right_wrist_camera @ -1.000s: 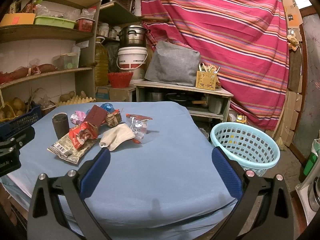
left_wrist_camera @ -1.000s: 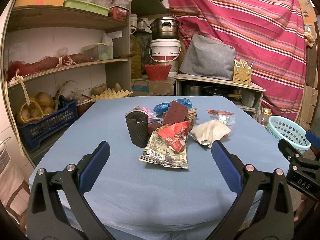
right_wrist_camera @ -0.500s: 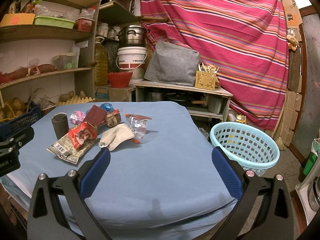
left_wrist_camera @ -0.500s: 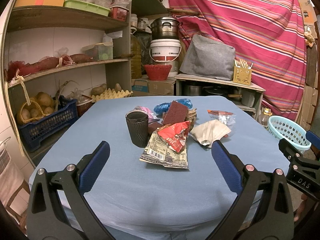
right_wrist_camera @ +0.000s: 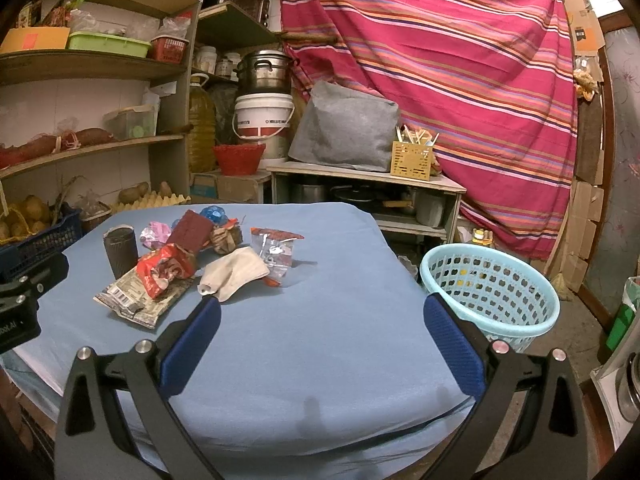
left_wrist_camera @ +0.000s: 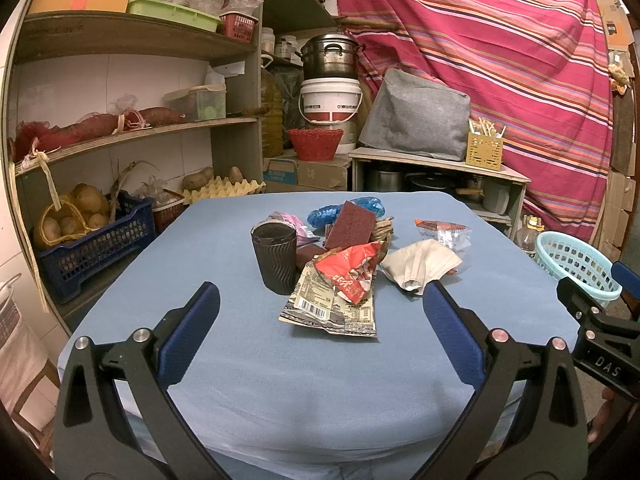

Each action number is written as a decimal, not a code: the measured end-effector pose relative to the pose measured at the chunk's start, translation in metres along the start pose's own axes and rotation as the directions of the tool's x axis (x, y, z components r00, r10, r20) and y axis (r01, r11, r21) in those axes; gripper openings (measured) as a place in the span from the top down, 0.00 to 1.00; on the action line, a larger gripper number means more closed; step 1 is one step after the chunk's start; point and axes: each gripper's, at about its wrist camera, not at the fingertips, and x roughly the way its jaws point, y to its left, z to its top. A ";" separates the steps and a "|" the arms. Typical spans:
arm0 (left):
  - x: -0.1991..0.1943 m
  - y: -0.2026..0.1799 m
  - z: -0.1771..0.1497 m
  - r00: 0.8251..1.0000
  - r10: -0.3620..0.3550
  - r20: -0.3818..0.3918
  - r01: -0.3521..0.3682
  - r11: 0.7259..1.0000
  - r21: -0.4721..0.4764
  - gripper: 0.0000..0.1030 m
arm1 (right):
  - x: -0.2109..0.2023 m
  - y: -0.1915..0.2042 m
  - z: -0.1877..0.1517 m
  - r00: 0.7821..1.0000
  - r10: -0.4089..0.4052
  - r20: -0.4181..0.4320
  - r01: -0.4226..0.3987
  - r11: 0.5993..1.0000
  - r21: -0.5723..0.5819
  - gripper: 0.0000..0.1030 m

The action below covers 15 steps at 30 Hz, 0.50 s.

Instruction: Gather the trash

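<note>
Trash (left_wrist_camera: 336, 276) beyond left hand-held gripper (left_wrist_camera: 320, 312)

left gripper (left_wrist_camera: 320, 304): jaws spread wide, empty, level, hovering above the near edge of the bench (left_wrist_camera: 320, 392) | right gripper (right_wrist_camera: 320, 308): jaws spread wide, empty, level, above the bench's near edge, to the right of the left gripper

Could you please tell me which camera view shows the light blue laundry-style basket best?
The right wrist view: the basket appears nearly whole beside the table. The left wrist view catches only part of it at the right edge.
</note>
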 end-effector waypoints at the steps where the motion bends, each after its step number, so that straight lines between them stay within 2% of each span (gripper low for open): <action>1: 0.000 0.000 0.000 1.000 0.000 0.000 0.000 1.000 0.001 0.05 | 0.000 0.001 0.000 1.000 0.001 0.000 -0.001 1.000 0.001 0.04; 15: 0.000 0.000 0.000 1.000 -0.001 0.000 0.001 1.000 0.000 0.05 | 0.000 0.001 0.000 1.000 0.001 0.000 -0.001 1.000 0.001 0.04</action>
